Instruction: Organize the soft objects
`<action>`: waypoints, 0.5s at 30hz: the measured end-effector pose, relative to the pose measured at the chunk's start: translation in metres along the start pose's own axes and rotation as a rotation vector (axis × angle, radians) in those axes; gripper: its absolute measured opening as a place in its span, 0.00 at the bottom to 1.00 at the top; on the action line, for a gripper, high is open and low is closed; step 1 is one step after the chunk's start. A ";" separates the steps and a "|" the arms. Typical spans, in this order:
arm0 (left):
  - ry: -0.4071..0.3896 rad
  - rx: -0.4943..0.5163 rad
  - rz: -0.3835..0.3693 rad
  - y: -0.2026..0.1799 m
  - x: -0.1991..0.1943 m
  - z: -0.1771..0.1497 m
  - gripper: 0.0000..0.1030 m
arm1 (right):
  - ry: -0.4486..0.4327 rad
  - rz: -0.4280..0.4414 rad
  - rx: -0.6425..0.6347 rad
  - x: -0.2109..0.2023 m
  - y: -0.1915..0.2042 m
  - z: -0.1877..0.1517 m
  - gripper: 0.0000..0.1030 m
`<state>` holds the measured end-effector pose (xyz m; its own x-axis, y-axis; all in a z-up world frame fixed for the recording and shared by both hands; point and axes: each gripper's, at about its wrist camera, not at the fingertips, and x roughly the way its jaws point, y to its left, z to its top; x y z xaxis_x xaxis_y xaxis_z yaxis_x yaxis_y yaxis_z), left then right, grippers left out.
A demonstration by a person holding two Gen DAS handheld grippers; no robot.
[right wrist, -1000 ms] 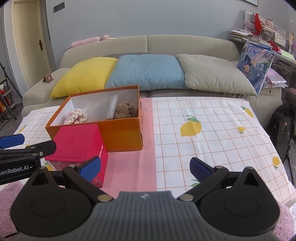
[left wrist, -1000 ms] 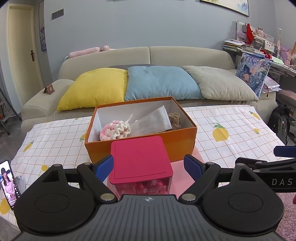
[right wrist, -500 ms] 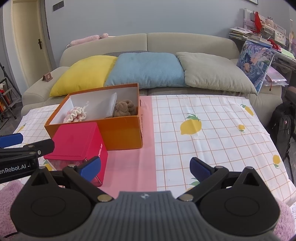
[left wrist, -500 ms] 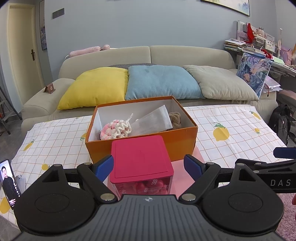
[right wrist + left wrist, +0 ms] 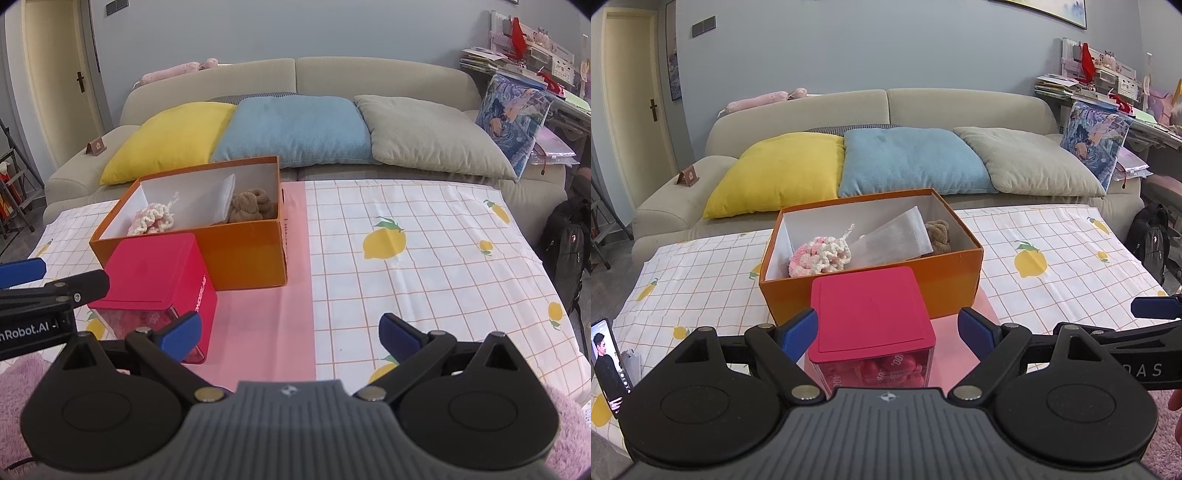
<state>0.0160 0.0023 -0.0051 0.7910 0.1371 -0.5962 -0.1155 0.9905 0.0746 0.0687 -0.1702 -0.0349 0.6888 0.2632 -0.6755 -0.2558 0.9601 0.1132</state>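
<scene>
The left tool's body hides the lower front of the red-lidded tub [image 5: 871, 314]; its red contents are too blurred to name. A white divider [image 5: 897, 240] covers much of the brown plush [image 5: 938, 236]. At 9 o'clock the frame edge cuts off a phone [image 5: 607, 362]. Shelf clutter [image 5: 1100, 81] at 1 o'clock is too small to tell.

Both cams low over worktop [image 5: 1052, 236], facing sofa [image 5: 960, 107]. Left wrist cam sits close behind red-lidded box [image 5: 870, 308], aimed straight at orange box [image 5: 945, 273]. Right wrist cam sits further right; both boxes fall to its left, orange box [image 5: 251, 251] near, bare cloth ahead. Shared: boxes, worktop, sofa w/ pillows; each cam catches the other gripper at frame edge.
</scene>
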 end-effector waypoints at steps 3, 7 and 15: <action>-0.001 0.000 0.001 0.000 0.000 0.000 0.97 | 0.000 0.000 0.000 0.000 0.000 0.000 0.97; -0.001 0.004 0.003 0.000 0.000 0.000 0.97 | 0.003 0.001 -0.001 0.001 0.000 0.000 0.97; -0.005 0.005 0.003 0.002 0.001 0.000 0.97 | 0.003 0.000 -0.001 0.001 0.001 -0.001 0.97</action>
<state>0.0164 0.0039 -0.0050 0.7937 0.1406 -0.5918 -0.1152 0.9901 0.0807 0.0687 -0.1695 -0.0356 0.6865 0.2628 -0.6779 -0.2564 0.9600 0.1125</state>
